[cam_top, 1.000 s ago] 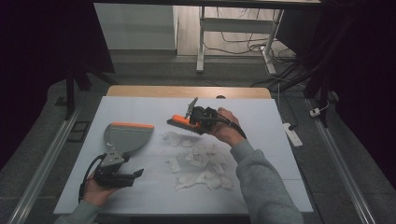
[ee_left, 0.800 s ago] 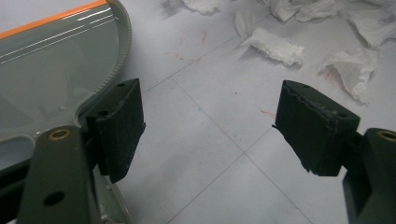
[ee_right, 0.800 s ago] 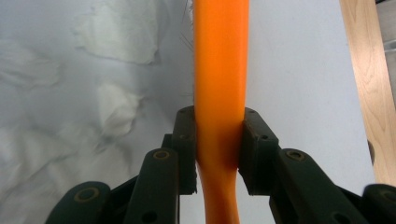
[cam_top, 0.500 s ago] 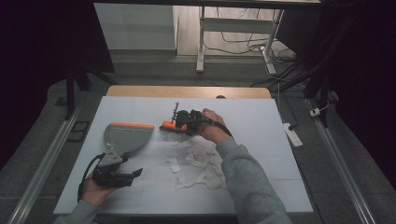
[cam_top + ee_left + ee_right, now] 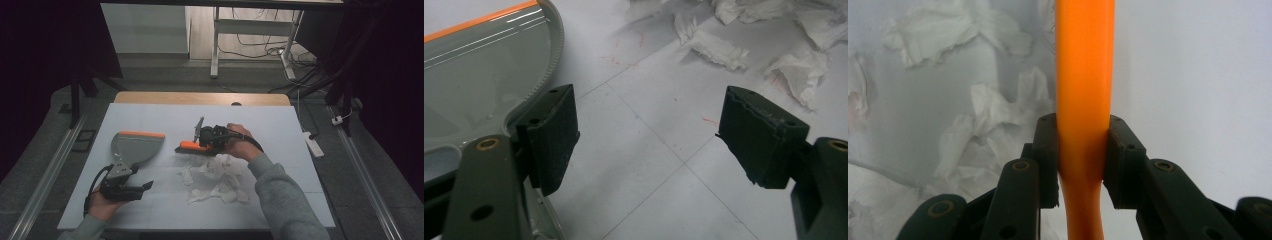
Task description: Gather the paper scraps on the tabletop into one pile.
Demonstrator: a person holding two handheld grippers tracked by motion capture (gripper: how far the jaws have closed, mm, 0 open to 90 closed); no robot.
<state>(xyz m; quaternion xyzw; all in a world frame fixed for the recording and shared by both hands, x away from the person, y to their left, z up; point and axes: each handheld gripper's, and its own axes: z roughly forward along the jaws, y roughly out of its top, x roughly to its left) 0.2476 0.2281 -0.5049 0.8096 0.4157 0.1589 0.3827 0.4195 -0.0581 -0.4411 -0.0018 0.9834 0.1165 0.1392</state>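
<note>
A white counter (image 5: pixel 150 115) carries the whole scene, its light sheet marked by faint grid lines. Beyond the left claw (image 5: pixel 131 189), and touching its outer pad in the left gripper view, lies a grey plastic dustpan with an orange front edge (image 5: pixel 134 146), flat on the counter. Between the two claws, just below the right one, sits a loose heap of torn white paper scraps (image 5: pixel 212 180); in the left gripper view the scraps (image 5: pixel 774 45) lie ahead of that claw and to its right. The right claw (image 5: pixel 202 142) is clenched on the orange plastic handle of a small hand brush (image 5: pixel 1083 80), whose orange back and dark bristles (image 5: pixel 190 147) reach out from the claw toward the dustpan, low at the heap's far edge. The left claw (image 5: pixel 649 135) stands released, jaws wide apart with bare counter between the pads.
</note>
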